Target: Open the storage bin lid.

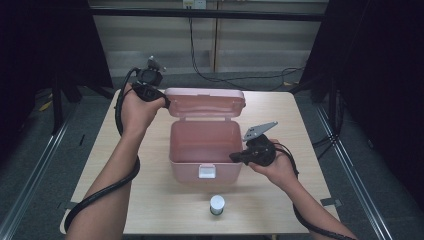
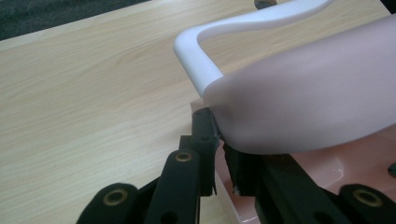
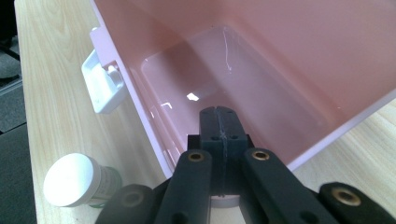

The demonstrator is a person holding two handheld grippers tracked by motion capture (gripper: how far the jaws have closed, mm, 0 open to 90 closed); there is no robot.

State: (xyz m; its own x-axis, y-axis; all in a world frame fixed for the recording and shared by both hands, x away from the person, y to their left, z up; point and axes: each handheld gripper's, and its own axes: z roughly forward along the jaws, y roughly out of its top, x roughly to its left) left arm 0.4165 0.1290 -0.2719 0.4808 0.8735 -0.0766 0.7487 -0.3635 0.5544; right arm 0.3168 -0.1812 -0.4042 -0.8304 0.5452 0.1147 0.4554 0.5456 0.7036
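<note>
Left gripper (image 2: pixel 217 140): jaws nearly together, pinching the thin edge of the pink lid (image 2: pixel 308 93) at its corner, just below the white handle (image 2: pixel 201 60). You hold that lid tipped back past upright behind the box. Right gripper (image 3: pixel 219 128): jaws fully closed on nothing, tips poised over the near right rim of the pink box (image 1: pixel 202 145), pointing into its cavity.

Box location: middle of the wooden table (image 1: pixel 280 200), open, interior bare, white latch (image 1: pixel 207 171) facing you on the front wall.

Handling judgement: thin moulded plastic, light, fairly stiff but glossy, so expect it to slide or tip on the smooth top if you push the lid without bracing the body. The lid rim is narrow and slick; a pinch there can slip off. The handle or the rim corner near it looks like the surer hold. The hinge probably will not tolerate being forced further back.

Nearby: small white-capped bottle (image 1: pixel 217 204) stands upright in front of the box, apart from it, near the table's front edge. It looks light and easy to topple; take it around the body, below the cap.
</note>
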